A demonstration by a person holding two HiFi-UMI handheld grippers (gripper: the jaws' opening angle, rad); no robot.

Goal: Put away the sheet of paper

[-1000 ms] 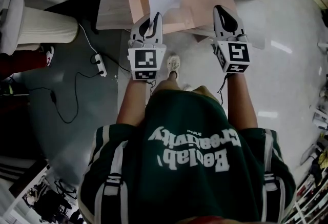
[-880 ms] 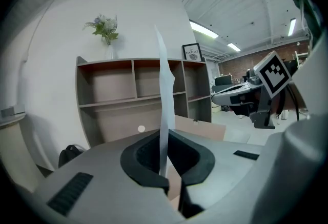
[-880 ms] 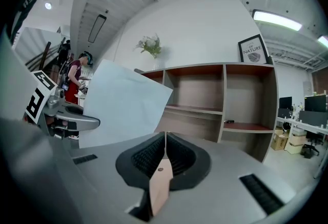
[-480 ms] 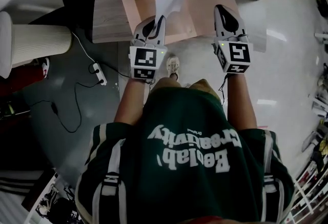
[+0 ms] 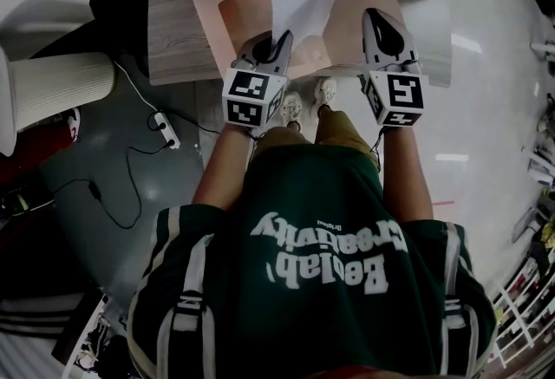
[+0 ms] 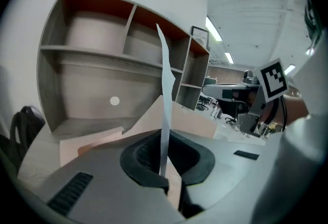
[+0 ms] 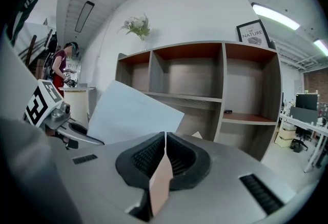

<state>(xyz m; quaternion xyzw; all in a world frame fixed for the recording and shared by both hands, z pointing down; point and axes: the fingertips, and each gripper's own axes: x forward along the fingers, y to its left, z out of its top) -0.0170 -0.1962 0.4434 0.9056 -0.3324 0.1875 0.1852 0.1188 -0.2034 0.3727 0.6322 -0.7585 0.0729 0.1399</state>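
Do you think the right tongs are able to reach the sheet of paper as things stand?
Probably not: the right tongs are shut on the folder and must let go first. The sheet of paper is near, in the left tongs.

A big wooden shelf (image 7: 220,89) is set against a white wall (image 7: 195,7), long lights (image 7: 277,16) are lit above, and a shiny floor (image 5: 486,108) is seen below.

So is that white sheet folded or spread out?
Spread out: the white sheet shows as one flat panel, pinched at its edge by the left gripper.
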